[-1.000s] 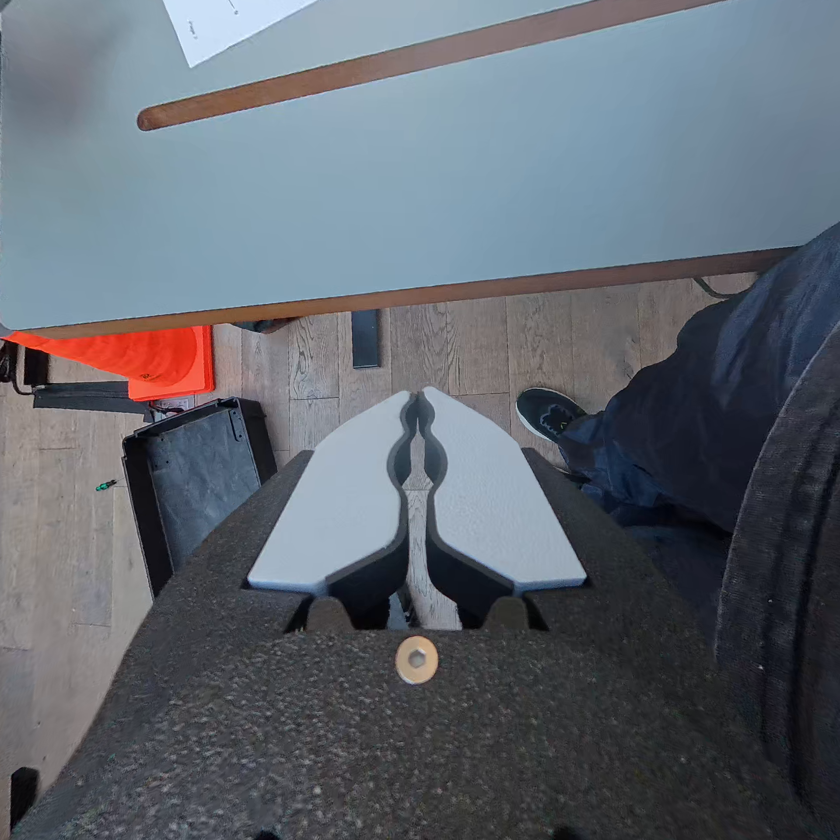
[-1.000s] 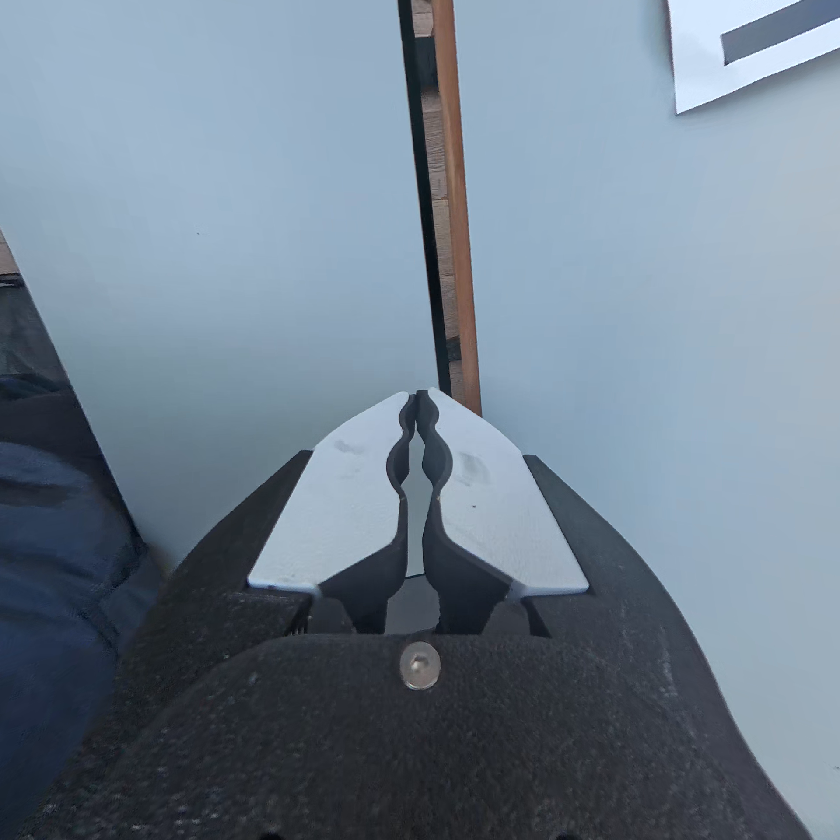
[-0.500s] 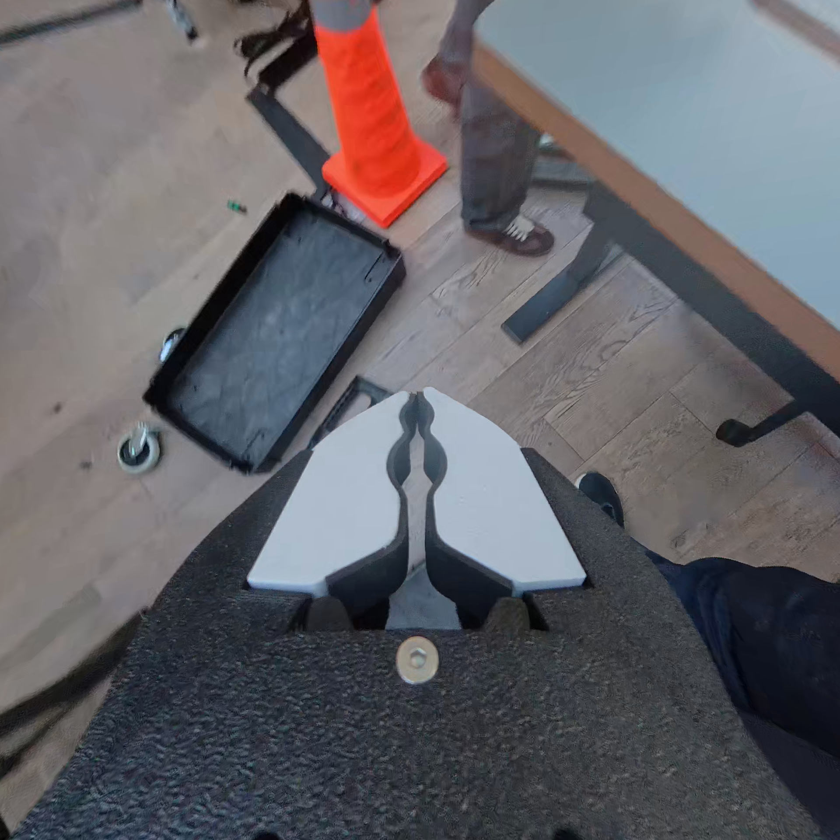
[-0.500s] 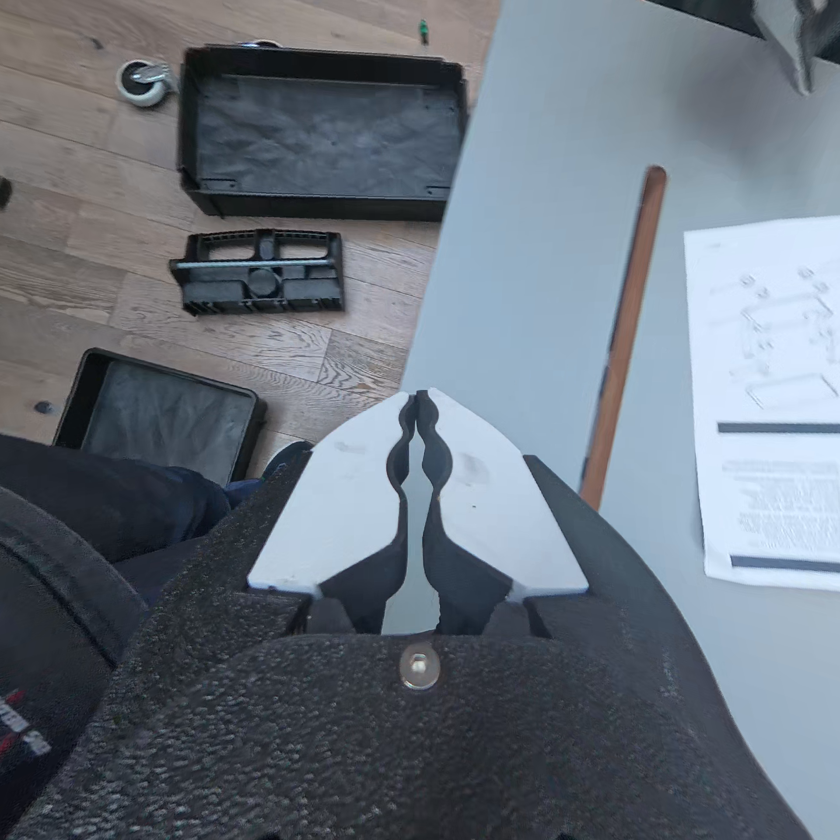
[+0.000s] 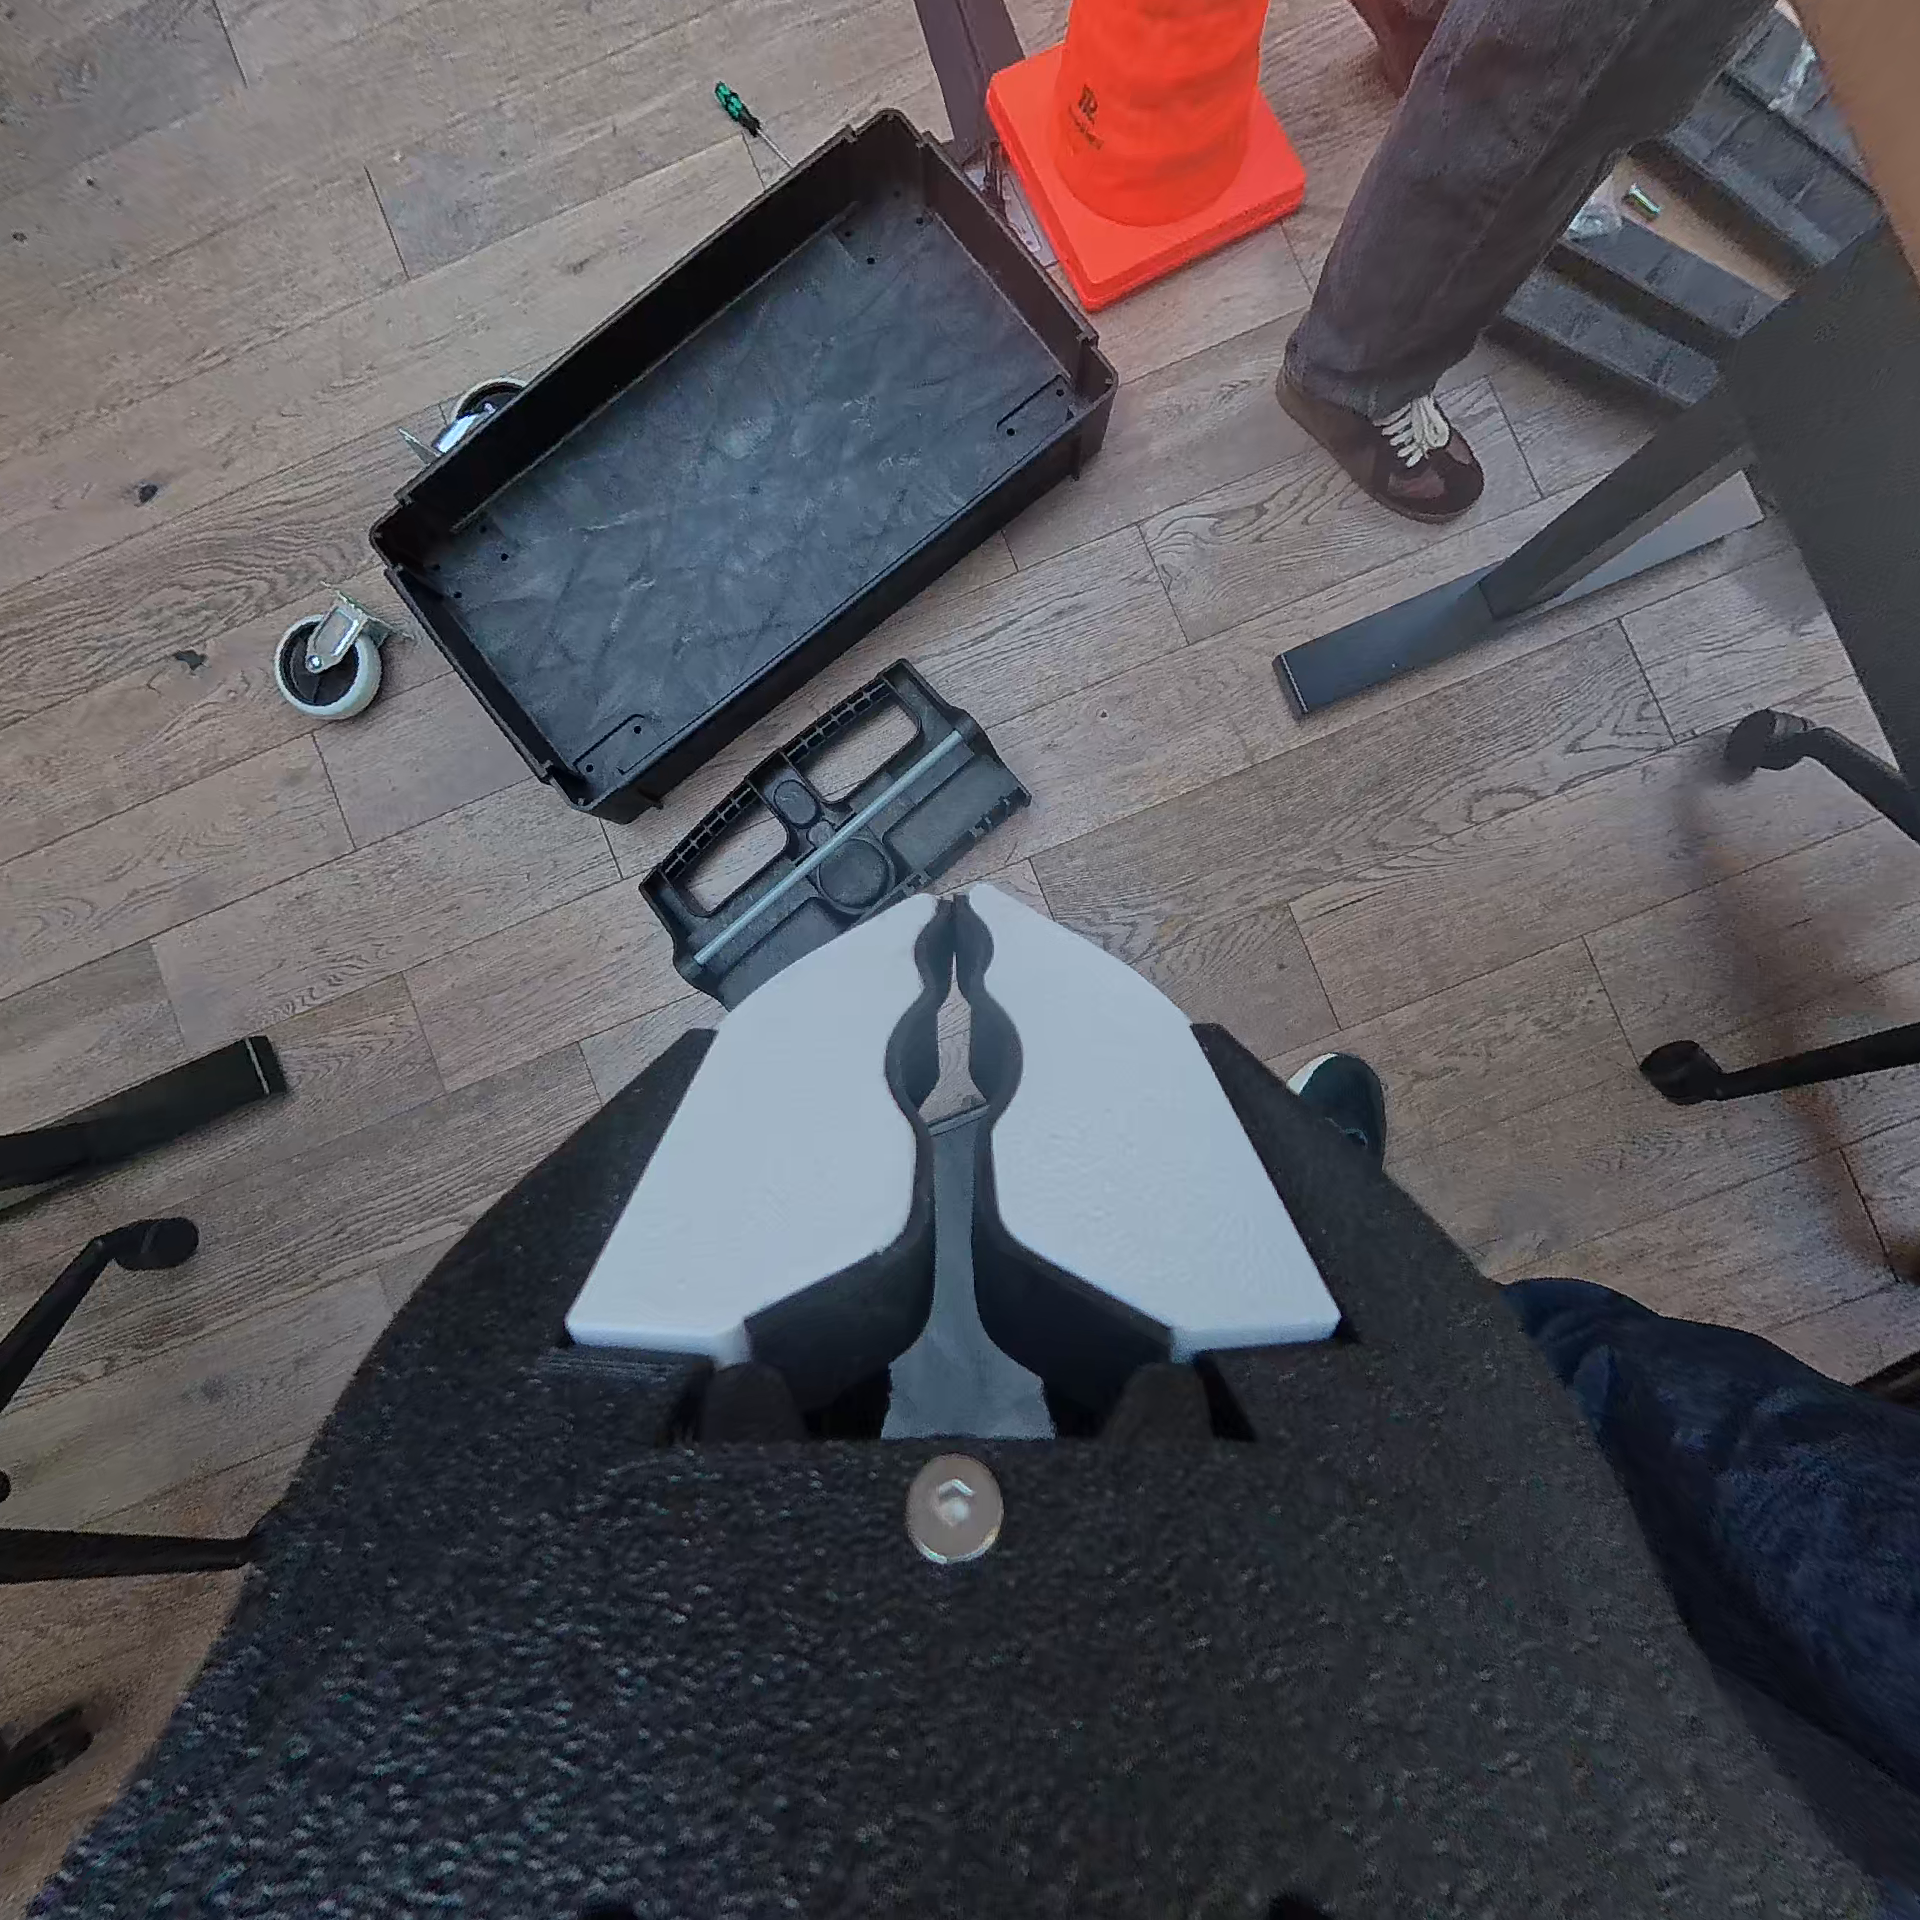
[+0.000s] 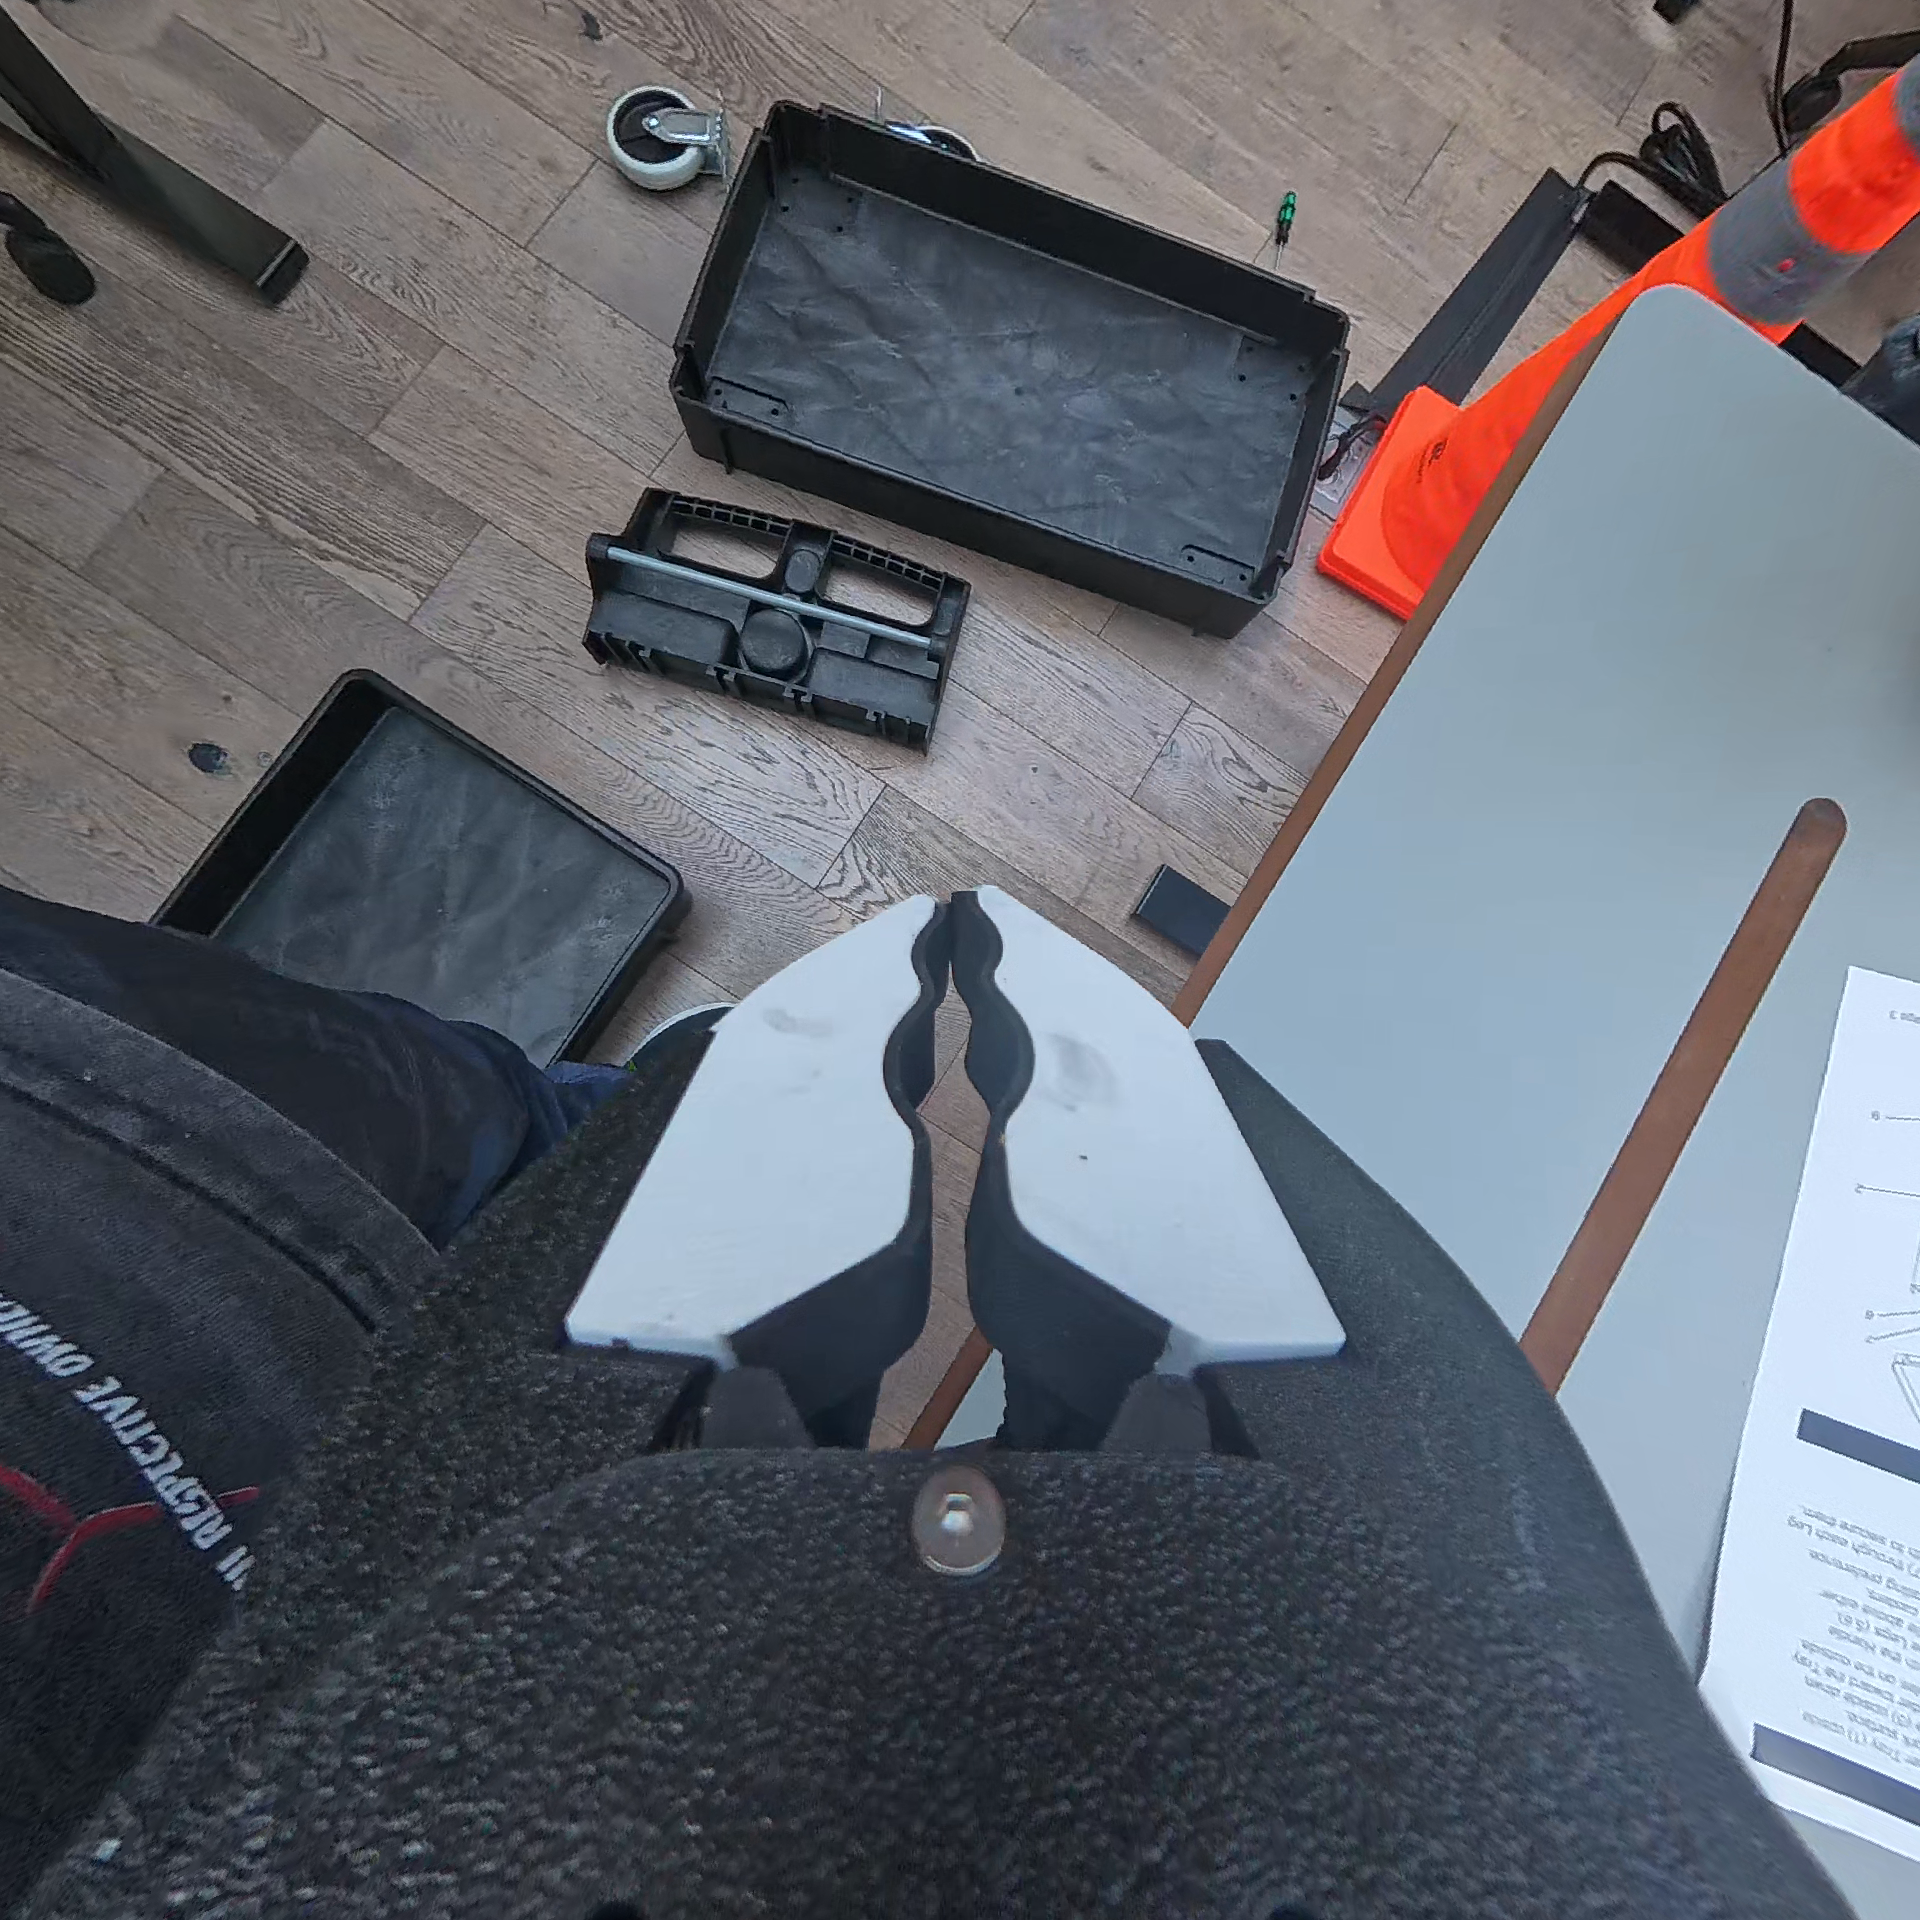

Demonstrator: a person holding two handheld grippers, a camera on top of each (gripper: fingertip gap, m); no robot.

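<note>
My left gripper (image 5: 954,906) is shut and empty, held above the wooden floor, its tips over a small black plastic handle part with a metal rod (image 5: 836,844). Beyond it lies a large black open tray (image 5: 743,473). My right gripper (image 6: 951,906) is shut and empty, above the floor next to the grey table's corner (image 6: 1558,831). In the right wrist view the handle part (image 6: 774,621) and the large tray (image 6: 1013,364) lie ahead on the floor, and a second shallow black tray (image 6: 436,873) lies to the left.
Two caster wheels (image 5: 327,665) (image 6: 665,135) and a green screwdriver (image 5: 740,109) lie near the large tray. An orange cone (image 5: 1153,145), a standing person's leg and shoe (image 5: 1392,436), table legs (image 5: 1507,613), chair bases (image 5: 1787,1070) surround them. A printed sheet (image 6: 1839,1403) lies on the table. Left tips to right tips: about 30 centimetres.
Both grippers have swung away from the tabletop and now point down at the floor. The trays, the handle part and the casters have come into full view. Both stay shut.
</note>
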